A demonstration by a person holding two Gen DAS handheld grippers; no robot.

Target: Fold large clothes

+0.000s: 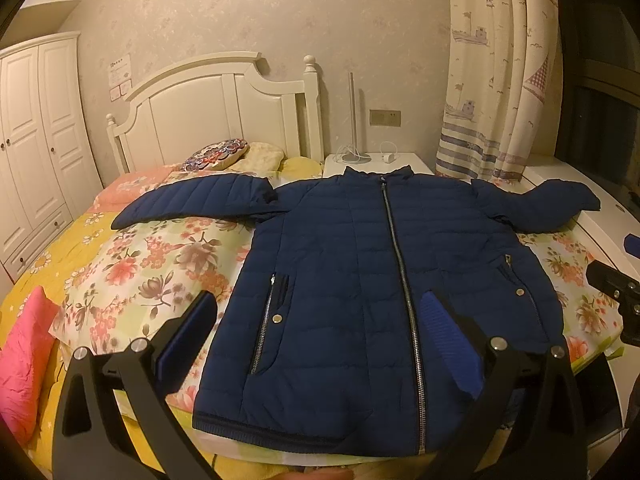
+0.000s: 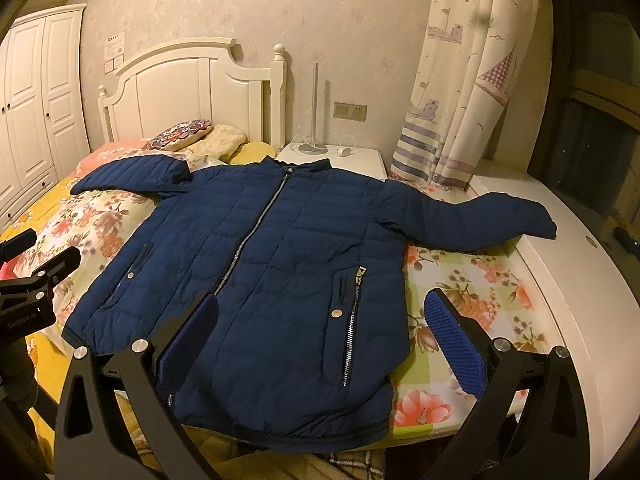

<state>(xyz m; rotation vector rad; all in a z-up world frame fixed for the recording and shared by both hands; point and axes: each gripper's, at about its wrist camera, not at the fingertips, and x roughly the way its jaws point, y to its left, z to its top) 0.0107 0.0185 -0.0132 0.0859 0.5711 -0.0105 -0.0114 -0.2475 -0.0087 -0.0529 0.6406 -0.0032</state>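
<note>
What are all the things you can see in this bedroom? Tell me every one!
jacket: one, navy blue, spread flat on the bed, zipped, sleeves out
floral sheet: one, flowers on pale cloth, under the jacket
pink cloth: one, bed's left edge
pillows: several, patterned, by the headboard
headboard: one, white, against the wall
wardrobe: one, white, far left
nightstand: one, white, beside the bed, lamp pole and cables on it
curtain: one, boat print, right
left gripper: black, blue pads, open above the jacket hem
right gripper: same, open

Both the left gripper and right gripper have black frames, silver round screws and ribbed blue fingers.
</note>
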